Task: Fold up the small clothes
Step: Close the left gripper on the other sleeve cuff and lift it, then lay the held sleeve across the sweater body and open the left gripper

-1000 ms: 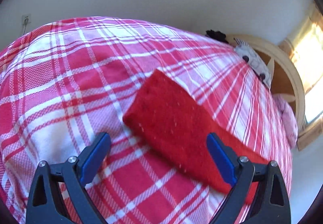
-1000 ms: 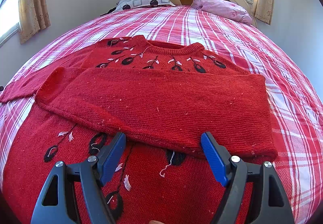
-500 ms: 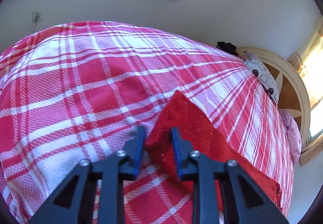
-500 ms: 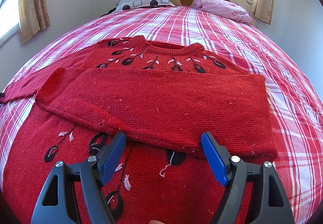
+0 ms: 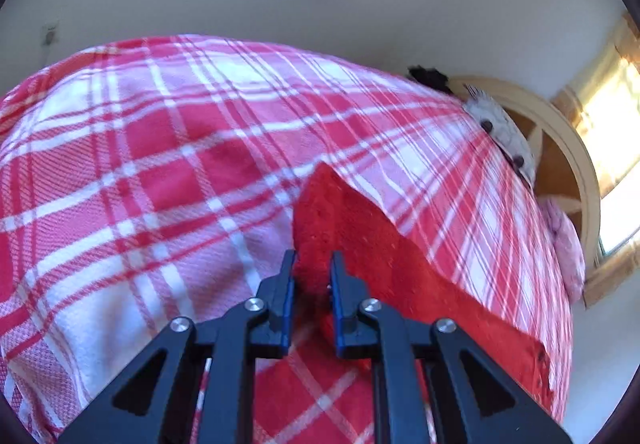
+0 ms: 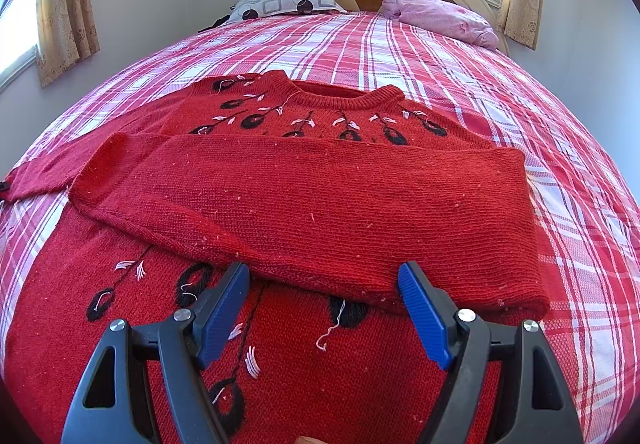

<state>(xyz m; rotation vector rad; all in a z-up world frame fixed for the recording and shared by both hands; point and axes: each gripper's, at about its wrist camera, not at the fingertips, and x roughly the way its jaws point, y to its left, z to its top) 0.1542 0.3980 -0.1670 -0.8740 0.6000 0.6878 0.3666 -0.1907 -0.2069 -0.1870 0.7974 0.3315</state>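
The left gripper (image 5: 312,268) pinches the cuff of a sleeve (image 5: 360,240), lifting it off the plaid bedspread (image 5: 160,171). The right gripper (image 6: 324,304) hovers, spread wide, over the sweater (image 6: 320,199) lying flat mid-bed; beyond, pillows (image 6: 284,3). No writing is readable.

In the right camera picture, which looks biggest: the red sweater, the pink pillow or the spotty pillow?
1. red sweater, by far.
2. pink pillow and spotty pillow look about alike; too close to rank.

The left gripper (image 5: 312,264) is closed on the cuff end of a red sleeve (image 5: 360,240) — the fabric is pinched between its blue pads and raised off the red-and-white plaid bedspread (image 5: 160,163), with the headboard (image 5: 576,159) seen at right.
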